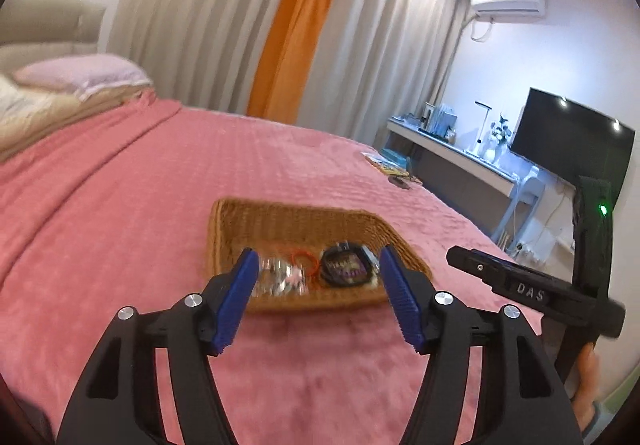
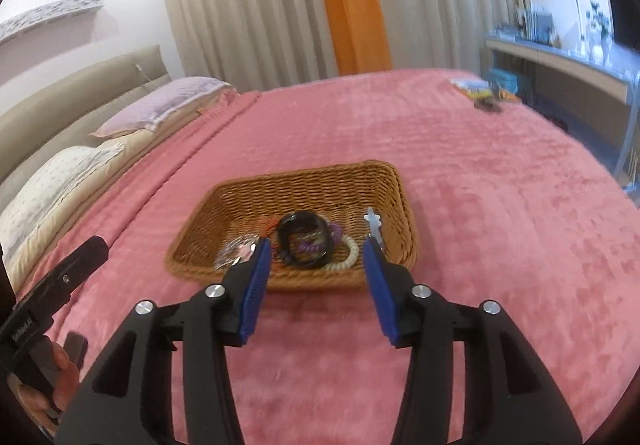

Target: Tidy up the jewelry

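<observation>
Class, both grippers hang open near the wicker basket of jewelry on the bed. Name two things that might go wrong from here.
1. The black ring-shaped bracelet, purple coil and cream coil tie overlap, so one grab may drag several.
2. The shallow woven wicker basket sits on a soft pink blanket; a push by the right gripper may tip it.

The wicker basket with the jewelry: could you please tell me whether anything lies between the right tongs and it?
Nothing visible does. Only bare pink blanket lies between the open right tongs and the wicker basket; its low near rim is the only edge to clear.
</observation>
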The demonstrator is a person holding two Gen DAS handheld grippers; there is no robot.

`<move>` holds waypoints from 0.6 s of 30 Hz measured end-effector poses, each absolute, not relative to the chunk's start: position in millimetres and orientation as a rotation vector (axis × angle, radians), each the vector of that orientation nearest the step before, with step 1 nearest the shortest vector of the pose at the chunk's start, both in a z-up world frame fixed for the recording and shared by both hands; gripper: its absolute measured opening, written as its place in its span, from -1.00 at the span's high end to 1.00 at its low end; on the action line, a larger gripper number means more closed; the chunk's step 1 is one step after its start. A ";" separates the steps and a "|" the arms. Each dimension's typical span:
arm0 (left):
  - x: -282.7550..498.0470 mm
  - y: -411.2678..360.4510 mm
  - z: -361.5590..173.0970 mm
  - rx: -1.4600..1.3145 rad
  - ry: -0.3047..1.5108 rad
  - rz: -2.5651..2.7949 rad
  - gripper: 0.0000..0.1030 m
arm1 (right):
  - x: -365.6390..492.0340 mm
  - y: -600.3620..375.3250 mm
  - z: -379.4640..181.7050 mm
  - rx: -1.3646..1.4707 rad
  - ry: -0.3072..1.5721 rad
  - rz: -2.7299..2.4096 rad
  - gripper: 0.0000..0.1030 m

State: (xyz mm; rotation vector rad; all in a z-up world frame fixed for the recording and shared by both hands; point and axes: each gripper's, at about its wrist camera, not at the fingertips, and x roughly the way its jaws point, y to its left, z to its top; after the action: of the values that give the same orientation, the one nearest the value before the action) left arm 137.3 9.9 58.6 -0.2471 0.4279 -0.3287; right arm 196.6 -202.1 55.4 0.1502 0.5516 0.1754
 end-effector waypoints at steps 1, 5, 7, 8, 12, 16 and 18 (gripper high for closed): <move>130.5 12.7 57.2 -0.267 0.425 -0.316 -0.38 | 184.2 -198.0 55.7 0.130 0.527 0.173 0.03; 96.9 16.3 46.6 -0.254 0.365 -0.203 -0.50 | 144.4 -181.4 50.9 0.043 0.412 0.141 -0.20; 87.0 11.7 41.8 -0.209 0.328 -0.145 -0.55 | 125.4 -171.8 43.1 -0.009 0.330 0.079 -0.25; 83.0 8.1 39.1 -0.187 0.305 -0.121 -0.61 | 120.7 -168.9 40.4 -0.019 0.306 0.071 -0.26; 71.9 -10.0 25.6 -0.080 0.203 -0.019 -0.69 | 106.5 -158.6 27.5 -0.063 0.227 0.047 -0.34; 77.3 -13.1 12.3 -0.091 0.231 -0.009 -0.69 | 110.9 -163.5 12.5 -0.005 0.252 0.070 -0.39; 76.8 -13.4 10.3 -0.071 0.235 0.006 -0.69 | 115.2 -164.1 5.3 -0.002 0.279 0.071 -0.39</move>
State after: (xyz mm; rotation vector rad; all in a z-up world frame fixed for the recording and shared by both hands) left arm 76.8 -13.4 10.3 -0.0706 0.2354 0.0064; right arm 115.2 -164.1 5.3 -0.0015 0.2792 0.0707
